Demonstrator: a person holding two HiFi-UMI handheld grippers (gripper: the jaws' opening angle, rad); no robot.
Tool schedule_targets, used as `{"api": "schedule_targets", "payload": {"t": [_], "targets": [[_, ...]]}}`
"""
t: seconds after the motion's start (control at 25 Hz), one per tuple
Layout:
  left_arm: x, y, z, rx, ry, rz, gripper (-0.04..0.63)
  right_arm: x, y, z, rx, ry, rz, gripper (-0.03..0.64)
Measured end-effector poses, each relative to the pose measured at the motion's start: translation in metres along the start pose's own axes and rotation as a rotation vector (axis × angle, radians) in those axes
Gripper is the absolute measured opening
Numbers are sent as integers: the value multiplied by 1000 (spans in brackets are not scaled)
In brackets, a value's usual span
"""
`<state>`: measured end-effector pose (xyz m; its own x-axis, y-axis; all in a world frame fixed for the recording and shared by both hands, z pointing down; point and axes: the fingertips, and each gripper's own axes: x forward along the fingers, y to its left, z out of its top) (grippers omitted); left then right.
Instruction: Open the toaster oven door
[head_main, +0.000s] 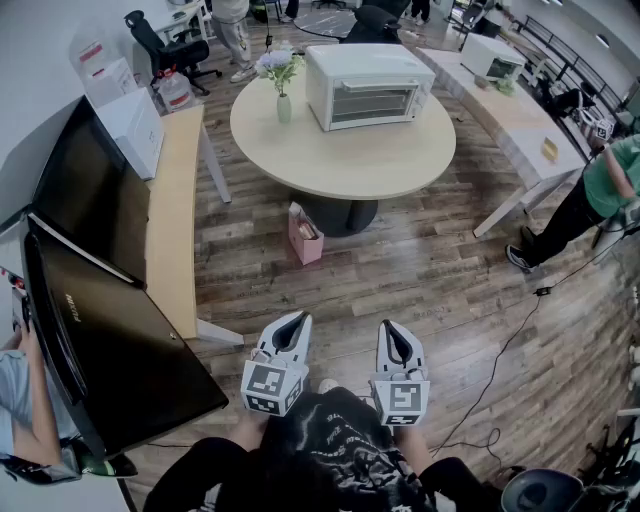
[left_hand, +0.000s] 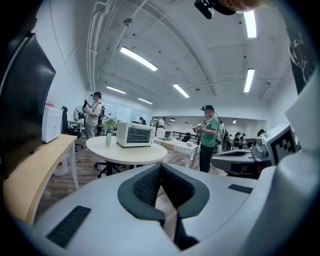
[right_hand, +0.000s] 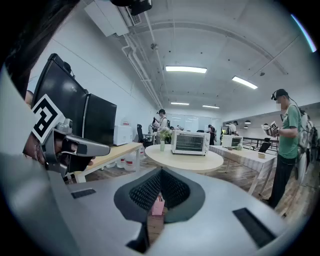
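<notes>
Two hand-held grippers (head_main: 299, 318) (head_main: 389, 326), one vase (head_main: 284, 108)

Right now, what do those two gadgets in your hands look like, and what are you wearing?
The left gripper and the right gripper are pale grey plastic wedges tapering to a point. Each carries a white cube with black square markers. The pads inside are black with a dotted texture. I wear a black top with a pale print.

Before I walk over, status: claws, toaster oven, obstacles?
Left claw and right claw shut, empty. Toaster oven door closed, on round table ahead. Pink bag by table base.
</notes>
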<state>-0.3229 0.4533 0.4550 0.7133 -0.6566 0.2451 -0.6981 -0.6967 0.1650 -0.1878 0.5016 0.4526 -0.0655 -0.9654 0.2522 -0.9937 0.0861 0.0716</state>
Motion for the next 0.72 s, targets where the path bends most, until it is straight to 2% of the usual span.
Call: {"api": "schedule_targets", "payload": {"t": [0.32, 0.72], "targets": [[-3, -11, -1, 22, -4, -3, 19, -8, -1, -7, 9, 3, 3, 8], [4, -37, 0, 14, -8, 20, 18, -16, -24, -17, 45, 4, 43, 11]]}}
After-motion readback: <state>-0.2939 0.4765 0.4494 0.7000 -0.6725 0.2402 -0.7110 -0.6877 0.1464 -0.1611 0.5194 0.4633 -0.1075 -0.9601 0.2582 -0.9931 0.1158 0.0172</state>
